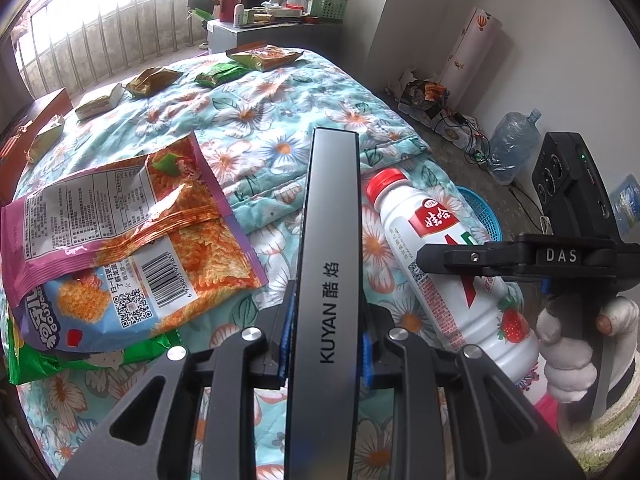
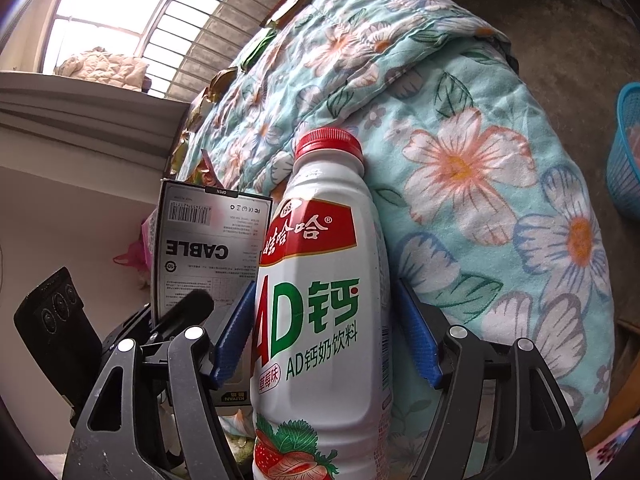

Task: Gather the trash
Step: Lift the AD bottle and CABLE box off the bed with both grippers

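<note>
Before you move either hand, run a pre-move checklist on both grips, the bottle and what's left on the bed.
1. Left gripper shut on grey cable box: ok.
2. Bottle between the right gripper's fingers: ok.
3. Those fingers pressing firmly on the bottle: cannot tell.
4. Red cap on the bottle: ok.
5. Blue basket in sight on the floor beside the bed: ok.
6. Quilt cleared of trash: not ok; the orange snack bag and other wrappers remain.
</note>
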Tool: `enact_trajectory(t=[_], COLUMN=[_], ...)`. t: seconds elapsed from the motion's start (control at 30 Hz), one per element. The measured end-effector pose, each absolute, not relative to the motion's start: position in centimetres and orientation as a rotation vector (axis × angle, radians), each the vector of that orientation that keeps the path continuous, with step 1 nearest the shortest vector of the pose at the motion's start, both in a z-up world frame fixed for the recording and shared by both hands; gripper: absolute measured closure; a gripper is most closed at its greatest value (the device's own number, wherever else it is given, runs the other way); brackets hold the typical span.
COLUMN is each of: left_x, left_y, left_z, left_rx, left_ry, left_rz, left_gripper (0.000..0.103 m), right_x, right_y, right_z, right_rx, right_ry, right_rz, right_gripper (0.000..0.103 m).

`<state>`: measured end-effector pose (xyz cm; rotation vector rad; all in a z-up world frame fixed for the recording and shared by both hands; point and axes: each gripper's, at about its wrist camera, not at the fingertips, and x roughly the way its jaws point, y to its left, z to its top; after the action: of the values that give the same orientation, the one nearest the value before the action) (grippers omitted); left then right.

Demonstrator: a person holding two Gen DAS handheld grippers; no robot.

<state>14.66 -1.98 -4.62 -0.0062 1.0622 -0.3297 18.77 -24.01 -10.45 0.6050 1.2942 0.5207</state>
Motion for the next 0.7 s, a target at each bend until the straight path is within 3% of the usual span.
enact_trajectory(t=[0.1,0.7], left_x=[14.7,14.3], left_y=[-2.1,-2.2], left_z=[-4.7,-4.0], left_rx=[-0.005,-0.004], left_ry=[1.061,1.038], left_rz=[-0.332,-0.326], left_gripper=[0.078,0.078], right_x=[18.7,16.9], right_y=[-24.0,-26.2], right_z=[-10.5,-9.4], right_rx=[0.614,0.673], right_ry=[1.292,1.215], right_rz=[0.523,0.522], right_gripper=[0.042,0.042])
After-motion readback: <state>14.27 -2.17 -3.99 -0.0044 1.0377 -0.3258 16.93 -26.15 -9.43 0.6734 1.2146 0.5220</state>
